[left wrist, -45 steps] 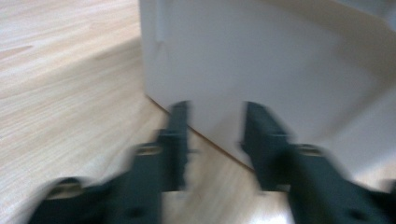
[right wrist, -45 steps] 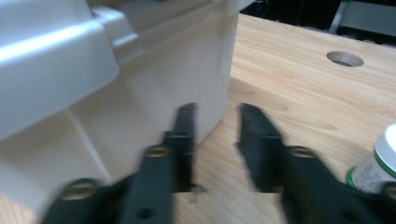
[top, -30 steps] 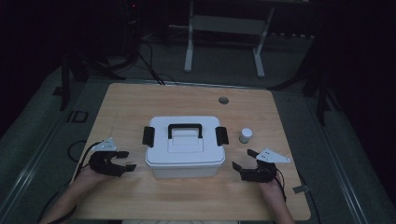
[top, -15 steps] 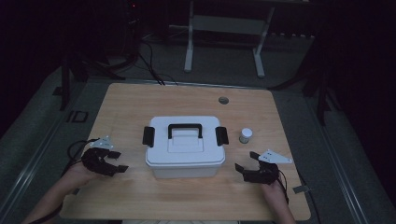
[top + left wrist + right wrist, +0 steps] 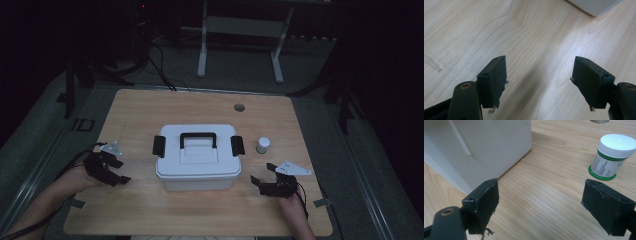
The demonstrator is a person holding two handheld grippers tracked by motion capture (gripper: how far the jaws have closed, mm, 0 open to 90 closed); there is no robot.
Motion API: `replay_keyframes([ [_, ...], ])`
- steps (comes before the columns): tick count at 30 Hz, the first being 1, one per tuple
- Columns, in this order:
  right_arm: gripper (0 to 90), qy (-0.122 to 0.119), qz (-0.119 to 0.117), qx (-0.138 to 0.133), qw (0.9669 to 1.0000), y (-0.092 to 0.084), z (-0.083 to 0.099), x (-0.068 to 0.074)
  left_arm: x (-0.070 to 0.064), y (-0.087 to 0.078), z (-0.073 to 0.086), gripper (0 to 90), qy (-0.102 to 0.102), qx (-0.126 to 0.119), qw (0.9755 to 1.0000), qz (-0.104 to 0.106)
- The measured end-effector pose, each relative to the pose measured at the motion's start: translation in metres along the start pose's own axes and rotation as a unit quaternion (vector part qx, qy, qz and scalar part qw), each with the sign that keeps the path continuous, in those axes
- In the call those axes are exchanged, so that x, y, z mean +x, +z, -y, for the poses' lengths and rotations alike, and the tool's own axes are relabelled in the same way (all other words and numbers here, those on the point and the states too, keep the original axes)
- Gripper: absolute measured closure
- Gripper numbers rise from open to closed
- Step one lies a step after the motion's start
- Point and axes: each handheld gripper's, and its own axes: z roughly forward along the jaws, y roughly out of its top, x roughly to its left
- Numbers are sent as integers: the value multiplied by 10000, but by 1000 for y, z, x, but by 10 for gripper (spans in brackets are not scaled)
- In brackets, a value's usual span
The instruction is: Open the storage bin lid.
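White box (image 5: 197,160) mid-table (image 5: 150,110), our left gripper (image 5: 116,172) and right gripper (image 5: 264,175) flanking it, both wide open, empty, jar (image 5: 263,145) near the right.

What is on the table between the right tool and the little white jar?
Nothing: in the right gripper view, only bare wood lies between the open right tool and the jar.

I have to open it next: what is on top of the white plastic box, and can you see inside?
On the white plastic box sits its closed lid, with a black carry handle and two black side latches. The lid hides whatever is inside.
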Motion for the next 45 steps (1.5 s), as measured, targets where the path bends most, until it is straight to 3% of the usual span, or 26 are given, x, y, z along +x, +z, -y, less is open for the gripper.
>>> replay_keyframes([
  [10, 139, -59, -9, 25, 10000, 1, 1, 1, -1, -16, -27, 279, 383, 610, 9973, 136],
  [14, 139, -73, -11, 37, 10000, 1, 1, 1, -2, -22, -37, 279, 493, 742, 9959, 148],
  [25, 139, -70, -25, 33, 10000, 1, 1, 1, -2, -48, -66, 279, 680, 734, 9949, 153],
  [37, 140, -26, -51, 10, 10000, 1, 2, -1, -14, -77, -107, 281, 1169, 734, 9903, 178],
  [45, 140, -35, -68, 42, 10000, 1, 2, 0, -20, -78, -133, 282, 1330, 751, 9880, 241],
])
